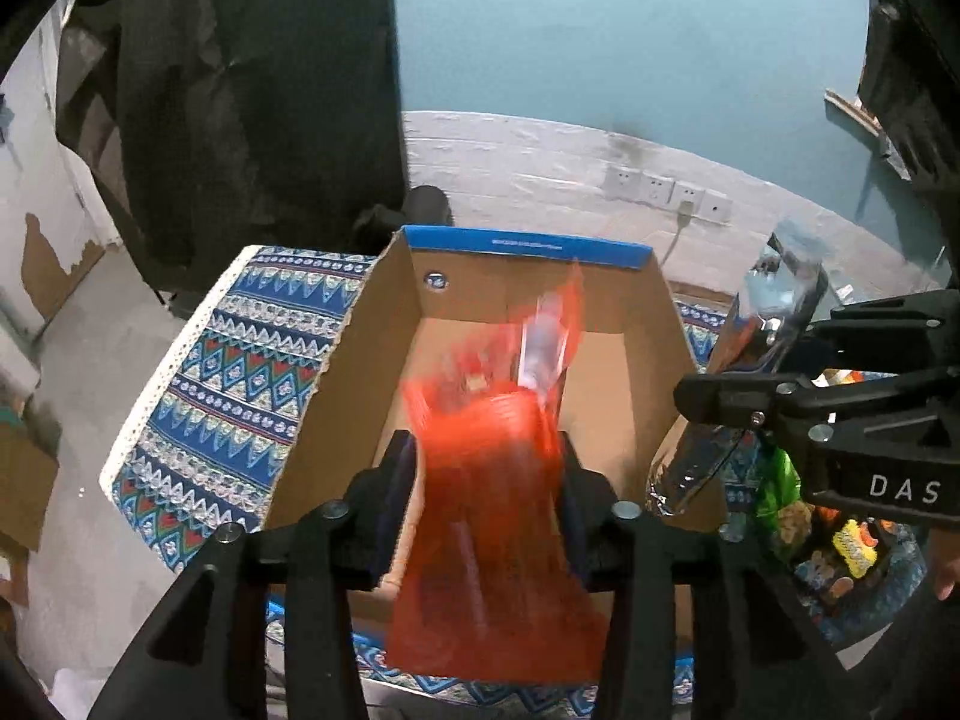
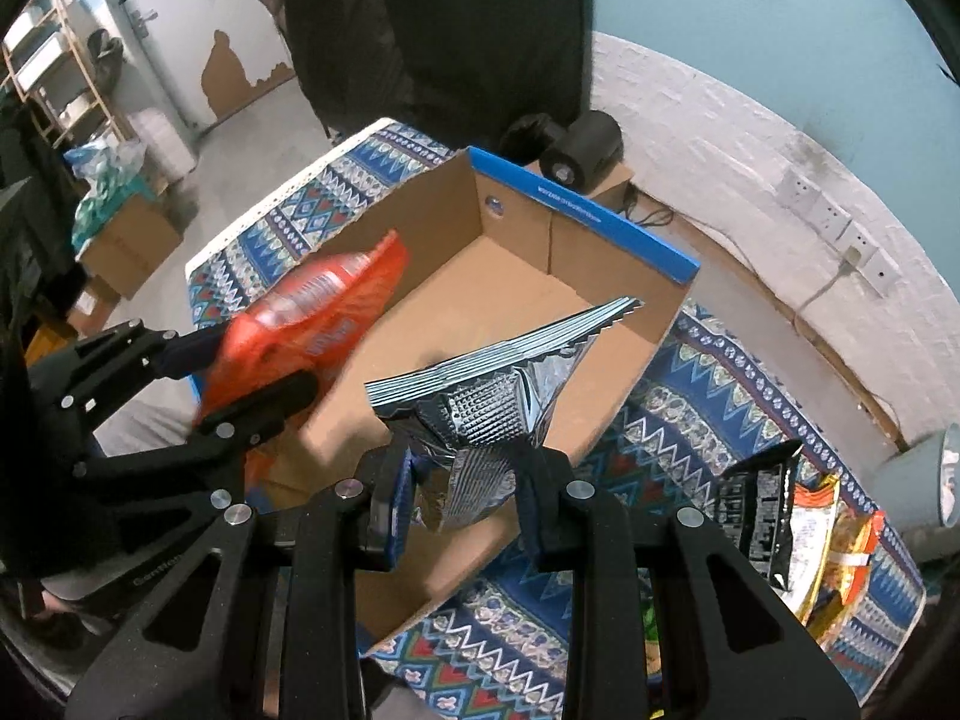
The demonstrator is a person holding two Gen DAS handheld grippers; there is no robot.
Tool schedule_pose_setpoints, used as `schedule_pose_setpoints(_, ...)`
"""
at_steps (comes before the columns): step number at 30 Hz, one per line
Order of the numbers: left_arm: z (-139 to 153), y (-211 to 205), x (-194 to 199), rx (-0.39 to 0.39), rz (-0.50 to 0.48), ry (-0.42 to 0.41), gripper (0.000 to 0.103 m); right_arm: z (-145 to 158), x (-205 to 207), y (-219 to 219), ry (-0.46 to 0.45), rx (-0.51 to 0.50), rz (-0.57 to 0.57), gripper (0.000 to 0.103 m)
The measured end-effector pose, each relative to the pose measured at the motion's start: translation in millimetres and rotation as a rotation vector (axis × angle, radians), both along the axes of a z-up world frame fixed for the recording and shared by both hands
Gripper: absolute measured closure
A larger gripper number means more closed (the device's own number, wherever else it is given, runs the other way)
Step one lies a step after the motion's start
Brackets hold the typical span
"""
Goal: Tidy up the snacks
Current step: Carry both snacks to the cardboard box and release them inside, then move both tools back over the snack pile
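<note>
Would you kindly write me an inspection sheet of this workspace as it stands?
Surface: table under a patterned blue cloth.
Job's things: open cardboard box, floor bare where visible; orange bag and silver bag held over it; more snack bags lying on the cloth to its right.
Clutter: black rolls behind the box.
Grippers: left gripper shut on the orange bag; right gripper shut on the silver bag.
Cables: one plugged into the wall sockets.
Surroundings: white brick wall, dark curtain, shelf rack.
</note>
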State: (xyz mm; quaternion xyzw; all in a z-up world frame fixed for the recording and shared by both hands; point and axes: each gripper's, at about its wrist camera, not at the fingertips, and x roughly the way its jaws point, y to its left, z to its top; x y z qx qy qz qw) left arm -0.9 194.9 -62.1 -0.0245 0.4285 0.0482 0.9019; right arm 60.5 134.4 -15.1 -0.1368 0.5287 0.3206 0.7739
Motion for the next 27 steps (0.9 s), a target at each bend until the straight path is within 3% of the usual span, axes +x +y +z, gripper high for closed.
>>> schedule_pose_setpoints(1, 0, 0, 0, 0.015, 0.01, 0.001, 0.04, -1, 1, 1, 0.005, -0.002, 0.001, 0.064)
schedule_pose_setpoints(2, 1, 1, 0, 0.024, 0.022, -0.008, 0.037, -2, 2, 2, 0.006, -0.004, -0.002, 0.046)
schedule_pose_setpoints(3, 2, 2, 0, 0.023, 0.027, -0.013, 0.037, -1, 3, 1, 0.004, -0.001, -0.01, 0.034)
schedule_pose_setpoints(14, 4, 4, 0, -0.003, 0.048, -0.016, 0.033, 4, 8, -15, -0.022, 0.0, -0.08, 0.029)
schedule_pose_setpoints(27, 8, -32, 9, -0.004, -0.031, -0.01, 0.029, 10, 10, -65, -0.034, -0.033, -0.156, 0.026)
